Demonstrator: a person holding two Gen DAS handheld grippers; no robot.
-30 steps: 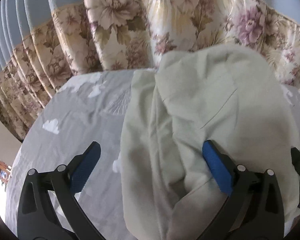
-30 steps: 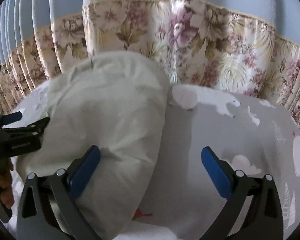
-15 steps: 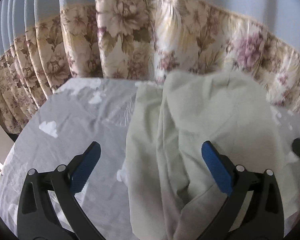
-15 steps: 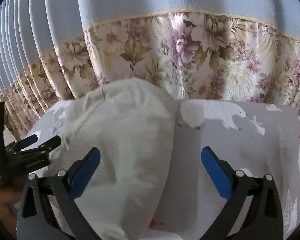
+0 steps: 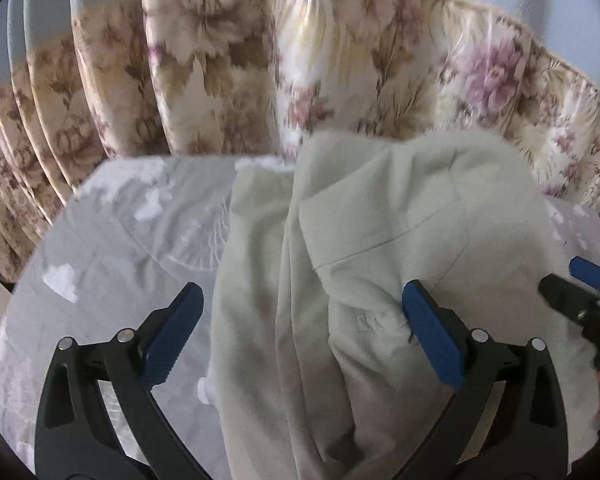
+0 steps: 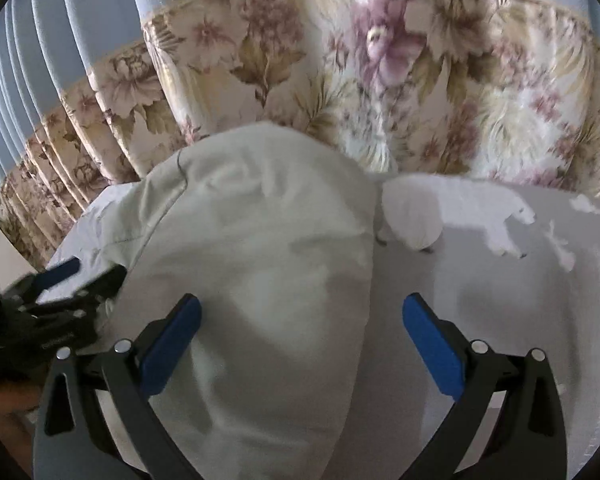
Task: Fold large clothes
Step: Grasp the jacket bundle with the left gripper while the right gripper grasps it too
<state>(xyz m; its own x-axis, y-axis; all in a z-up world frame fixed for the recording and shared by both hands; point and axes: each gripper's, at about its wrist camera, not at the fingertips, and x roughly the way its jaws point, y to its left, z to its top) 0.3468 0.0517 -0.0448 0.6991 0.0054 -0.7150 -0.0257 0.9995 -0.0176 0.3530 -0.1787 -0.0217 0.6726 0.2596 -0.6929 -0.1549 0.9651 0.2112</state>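
A pale cream garment (image 5: 380,264) lies bunched and partly folded on a grey printed bedsheet (image 5: 124,248). It also shows in the right wrist view (image 6: 260,264). My left gripper (image 5: 300,336) is open, its jaws wide apart above the garment's left part, holding nothing. My right gripper (image 6: 300,340) is open and empty over the garment's right edge. The right gripper shows at the right edge of the left wrist view (image 5: 580,296). The left gripper shows at the left edge of the right wrist view (image 6: 68,284).
A floral curtain (image 5: 300,72) with a blue upper part hangs close behind the bed. The grey sheet (image 6: 520,280) with white animal prints spreads to the right of the garment. The bed's left edge drops off at the far left (image 5: 4,280).
Both grippers have shifted a little nearer and lower over the garment. Both stay open. The garment has barely moved.
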